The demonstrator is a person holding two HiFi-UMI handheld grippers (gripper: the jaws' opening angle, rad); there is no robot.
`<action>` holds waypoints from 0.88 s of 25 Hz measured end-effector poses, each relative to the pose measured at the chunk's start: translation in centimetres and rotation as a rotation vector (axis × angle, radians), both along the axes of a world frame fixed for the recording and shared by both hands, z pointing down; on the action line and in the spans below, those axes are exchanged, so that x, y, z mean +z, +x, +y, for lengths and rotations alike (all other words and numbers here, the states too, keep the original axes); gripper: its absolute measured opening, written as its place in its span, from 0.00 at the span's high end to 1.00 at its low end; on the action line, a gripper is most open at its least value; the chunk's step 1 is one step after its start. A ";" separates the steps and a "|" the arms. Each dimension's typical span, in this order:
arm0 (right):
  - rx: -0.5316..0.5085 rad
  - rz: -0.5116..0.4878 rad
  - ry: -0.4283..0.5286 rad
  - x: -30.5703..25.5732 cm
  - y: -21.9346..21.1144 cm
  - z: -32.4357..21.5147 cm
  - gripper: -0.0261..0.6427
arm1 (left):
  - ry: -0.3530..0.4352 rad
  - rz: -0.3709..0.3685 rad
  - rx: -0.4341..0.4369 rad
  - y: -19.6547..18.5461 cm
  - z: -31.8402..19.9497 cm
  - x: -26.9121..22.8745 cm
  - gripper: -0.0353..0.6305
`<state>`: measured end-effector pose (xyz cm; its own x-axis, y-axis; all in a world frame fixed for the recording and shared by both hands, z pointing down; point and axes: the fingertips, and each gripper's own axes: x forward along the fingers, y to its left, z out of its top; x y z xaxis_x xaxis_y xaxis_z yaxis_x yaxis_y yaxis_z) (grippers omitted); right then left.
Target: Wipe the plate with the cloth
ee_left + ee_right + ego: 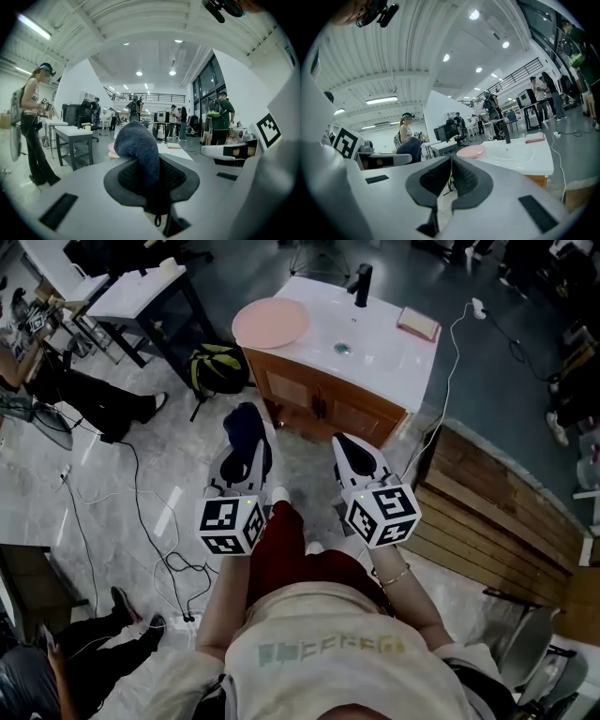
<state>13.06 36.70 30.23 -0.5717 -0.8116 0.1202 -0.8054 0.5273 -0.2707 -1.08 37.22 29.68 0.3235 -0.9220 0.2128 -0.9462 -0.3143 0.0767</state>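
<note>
A pink plate (270, 322) lies on the left end of the white sink counter (389, 357), some way ahead of both grippers; it also shows as the plate (470, 151) in the right gripper view. My left gripper (246, 442) is shut on a dark blue cloth (242, 427), which bulges out above the jaws as the cloth (137, 146) in the left gripper view. My right gripper (349, 448) is shut with nothing between its pads, held level with the left one, above the floor in front of the cabinet.
A black faucet (361, 284) and a pink sponge (418, 322) sit on the counter around the basin. A black-and-yellow backpack (217, 367) lies on the floor left of the wooden cabinet (323, 404). Cables cross the floor; a wooden pallet (497, 512) is at right. People stand nearby.
</note>
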 end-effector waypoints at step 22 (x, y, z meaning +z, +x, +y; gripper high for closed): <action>0.033 0.003 -0.116 3.3 -7.2 -20.6 0.90 | -0.076 0.048 0.016 -7.7 -20.4 3.7 0.83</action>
